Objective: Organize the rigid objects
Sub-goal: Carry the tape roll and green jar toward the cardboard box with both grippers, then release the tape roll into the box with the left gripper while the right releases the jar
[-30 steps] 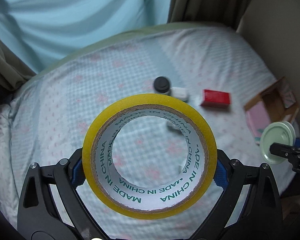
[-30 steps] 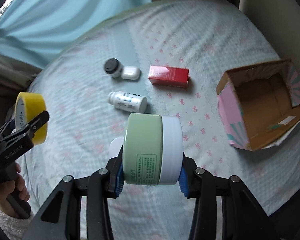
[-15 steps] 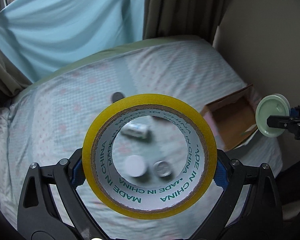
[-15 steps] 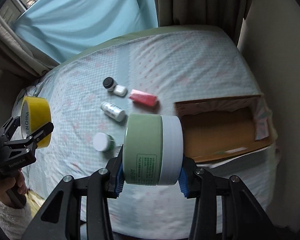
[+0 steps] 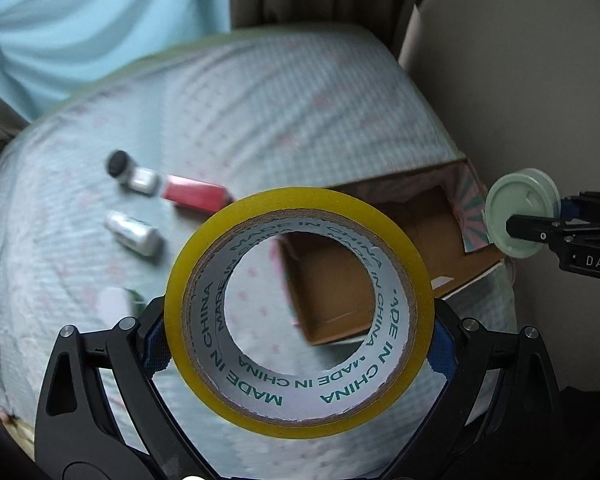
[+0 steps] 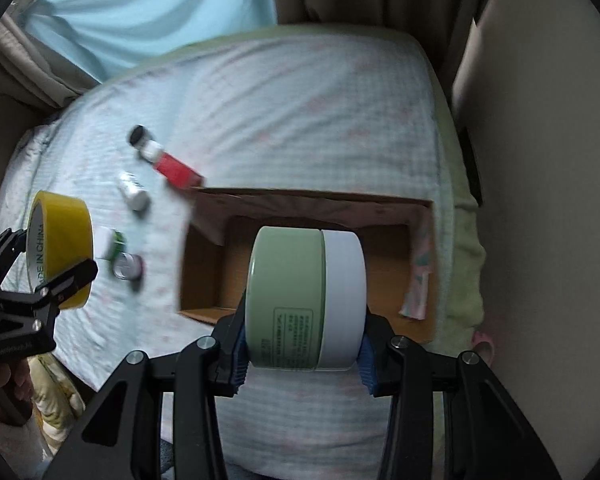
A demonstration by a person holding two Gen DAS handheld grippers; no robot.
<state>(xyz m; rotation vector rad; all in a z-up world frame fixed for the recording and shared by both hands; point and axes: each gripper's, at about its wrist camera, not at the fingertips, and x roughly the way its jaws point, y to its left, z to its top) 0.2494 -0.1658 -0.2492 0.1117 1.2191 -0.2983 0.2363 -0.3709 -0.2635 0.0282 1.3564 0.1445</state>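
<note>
My left gripper [image 5: 298, 344] is shut on a yellow tape roll [image 5: 192, 280], held in the air above the bed; it also shows in the right wrist view [image 6: 62, 240]. My right gripper [image 6: 302, 354] is shut on a green and white jar [image 6: 306, 300], held over the near edge of an open cardboard box [image 6: 380, 200]. In the left wrist view the jar [image 5: 520, 212] hangs at the box's [image 5: 432, 216] right end.
On the bed [image 6: 300, 100] lie a red box [image 6: 178, 172], a black-capped jar [image 6: 138, 136], a small white case [image 6: 152, 150], a white bottle [image 6: 134, 194] and two small tins [image 6: 126, 266]. A wall [image 6: 540, 160] stands right of the bed.
Both grippers have risen and swung right with their loads. The cardboard box has come under the jar and behind the tape roll.
</note>
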